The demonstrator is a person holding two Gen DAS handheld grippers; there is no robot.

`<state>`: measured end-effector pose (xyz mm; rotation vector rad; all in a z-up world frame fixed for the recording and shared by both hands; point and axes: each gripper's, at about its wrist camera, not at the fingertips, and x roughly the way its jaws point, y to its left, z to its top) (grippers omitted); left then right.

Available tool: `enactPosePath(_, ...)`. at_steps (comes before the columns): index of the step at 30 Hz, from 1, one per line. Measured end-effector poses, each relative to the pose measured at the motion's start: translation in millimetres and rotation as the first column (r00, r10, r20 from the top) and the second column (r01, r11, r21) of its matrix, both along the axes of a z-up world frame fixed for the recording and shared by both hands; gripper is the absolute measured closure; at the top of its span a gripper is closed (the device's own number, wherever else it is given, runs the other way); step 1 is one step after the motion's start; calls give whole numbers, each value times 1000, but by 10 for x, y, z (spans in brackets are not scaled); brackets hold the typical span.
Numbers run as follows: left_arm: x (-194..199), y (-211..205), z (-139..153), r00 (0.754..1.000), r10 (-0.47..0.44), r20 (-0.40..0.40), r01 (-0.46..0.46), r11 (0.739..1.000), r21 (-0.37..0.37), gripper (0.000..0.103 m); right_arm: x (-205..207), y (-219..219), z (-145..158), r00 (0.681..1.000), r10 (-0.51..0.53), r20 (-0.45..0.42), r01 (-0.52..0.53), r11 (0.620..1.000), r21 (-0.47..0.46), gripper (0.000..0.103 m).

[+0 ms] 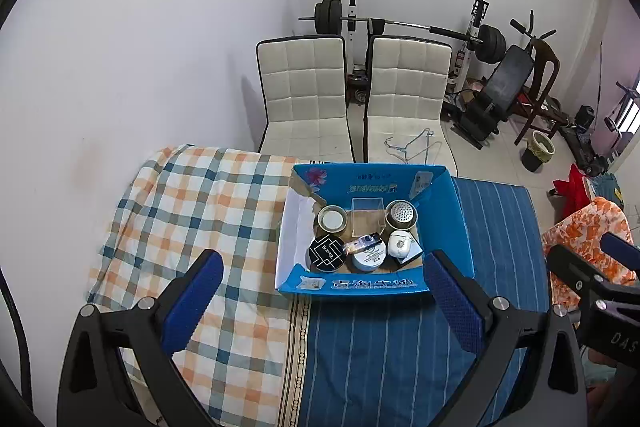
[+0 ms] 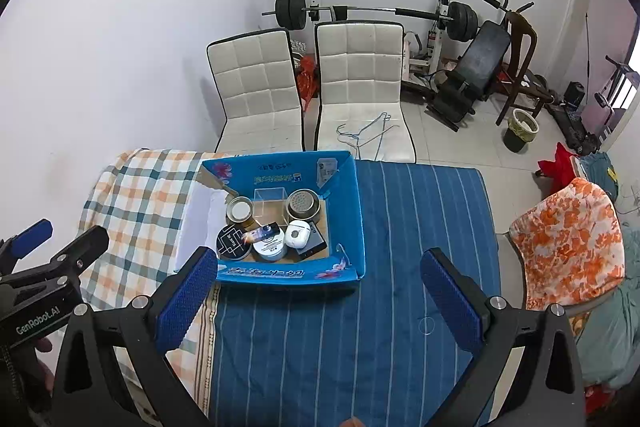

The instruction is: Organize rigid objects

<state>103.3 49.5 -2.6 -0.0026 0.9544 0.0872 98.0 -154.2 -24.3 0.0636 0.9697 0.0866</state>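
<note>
One blue cardboard box [image 1: 444,211] sits at the frame's centre. Inside it are seven items: two open metal tins [image 1: 332,219], one at upper left and one at upper right; one clear plastic cube [image 1: 367,213] between them; one black round compact [image 1: 326,252] at lower left; one white round jar [image 1: 370,259]; one small tube [image 1: 362,243] lying across it; and one white earbud case [image 1: 400,245]. Two white chairs [image 1: 304,95] stand in the upper middle. One wire hanger [image 1: 408,147] lies on the right chair.

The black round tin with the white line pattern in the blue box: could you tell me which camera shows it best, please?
The left wrist view: the black round tin shows its whole lid, unobstructed. In the right wrist view, the tin sits beside the right gripper's left finger, its lower-left edge hidden.
</note>
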Motion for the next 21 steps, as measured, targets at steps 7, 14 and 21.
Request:
enactPosePath(7,-55,3,-19,1000,11,-3,-11,1000,5,0,16,-11,3,1000,1,-7,-1,1000,1,0)
enactPosePath(14,-78,-6,-18,1000,11,6,-11,1000,6,0,33,-35,27,1000,-1,0,1,1000,0,0)
enactPosePath(21,-68,-6,0,1000,14,14,-14,1000,16,0,63,-20,42,1000,1,2,-1,1000,-4,0)
